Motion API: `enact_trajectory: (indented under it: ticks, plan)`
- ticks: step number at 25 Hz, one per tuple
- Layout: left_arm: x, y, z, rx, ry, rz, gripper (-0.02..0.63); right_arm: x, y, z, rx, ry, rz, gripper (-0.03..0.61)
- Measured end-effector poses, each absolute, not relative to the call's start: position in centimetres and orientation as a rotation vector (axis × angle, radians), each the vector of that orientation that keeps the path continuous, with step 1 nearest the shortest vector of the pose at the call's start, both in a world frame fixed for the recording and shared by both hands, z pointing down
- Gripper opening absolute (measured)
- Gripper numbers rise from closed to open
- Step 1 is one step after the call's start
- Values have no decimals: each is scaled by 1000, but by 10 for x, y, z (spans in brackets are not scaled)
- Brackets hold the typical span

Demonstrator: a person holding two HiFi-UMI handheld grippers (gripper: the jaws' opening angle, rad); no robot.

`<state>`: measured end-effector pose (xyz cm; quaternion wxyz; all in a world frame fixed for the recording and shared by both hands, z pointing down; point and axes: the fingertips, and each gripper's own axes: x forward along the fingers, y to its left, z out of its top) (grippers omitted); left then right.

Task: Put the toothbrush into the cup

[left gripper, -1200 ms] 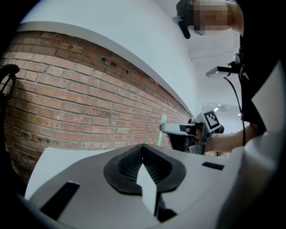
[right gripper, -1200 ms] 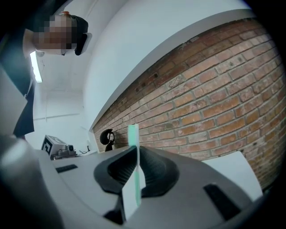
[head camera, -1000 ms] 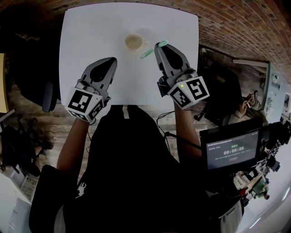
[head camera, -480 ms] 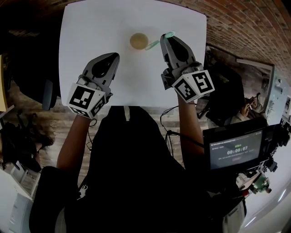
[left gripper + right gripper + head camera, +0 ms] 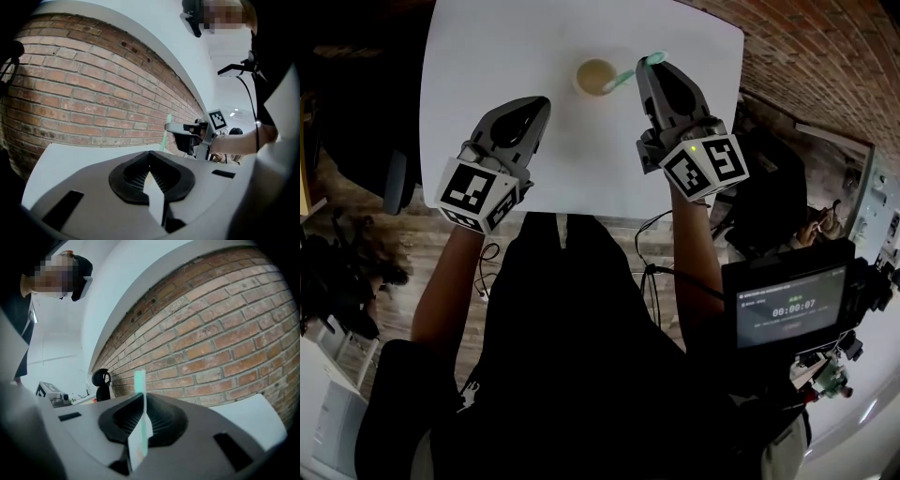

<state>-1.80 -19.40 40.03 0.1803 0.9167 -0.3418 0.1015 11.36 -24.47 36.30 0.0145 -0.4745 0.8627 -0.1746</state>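
Mint-green toothbrush [image 5: 623, 78] clamped in right tool [image 5: 652, 64], upper centre of frame, free end angled over rim of cup [image 5: 595, 77] on white counter [image 5: 487, 56]. Left tool [image 5: 531, 109] clenched, empty. Risks: cup tipped if rim is struck; brush dropped outside if released early.

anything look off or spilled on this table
Nothing stands out. The round beige cup stands upright on the white table with no spill. The right tool grips the mint-green toothbrush, slanted with its far end at the cup's rim. The left tool is shut and empty.
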Motion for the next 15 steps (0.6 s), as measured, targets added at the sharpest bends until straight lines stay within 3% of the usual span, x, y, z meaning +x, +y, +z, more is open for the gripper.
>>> enact_trajectory:
  ticks: [15]
  plan:
    - [-36,-205,439,2538,-991,296,5,98,-264,426,-1488,2705,-630,23]
